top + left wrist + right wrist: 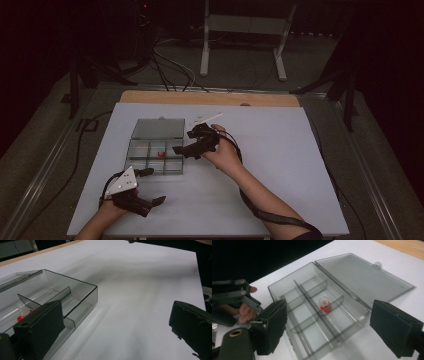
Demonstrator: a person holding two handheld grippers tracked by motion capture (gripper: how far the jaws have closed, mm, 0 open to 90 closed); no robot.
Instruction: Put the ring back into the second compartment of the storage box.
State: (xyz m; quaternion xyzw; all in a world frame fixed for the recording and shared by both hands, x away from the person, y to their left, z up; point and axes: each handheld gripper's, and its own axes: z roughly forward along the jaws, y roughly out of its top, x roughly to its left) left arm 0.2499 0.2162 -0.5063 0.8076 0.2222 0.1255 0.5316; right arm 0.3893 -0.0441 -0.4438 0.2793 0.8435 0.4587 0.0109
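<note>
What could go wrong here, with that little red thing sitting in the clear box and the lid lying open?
1. The right tool hangs open just over the clear box; a careless dip could catch a thin divider and shove the box.
2. The small red piece lies loose in its compartment, so a jolt might bounce it out.
3. The open lid lies flat behind the box; closing it blindly might trap a tool.

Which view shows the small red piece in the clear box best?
The right gripper view: the red piece sits unobstructed in a middle compartment of the box. The high view shows a tiny red dot; the left gripper view shows a sliver beside the jaw.
</note>
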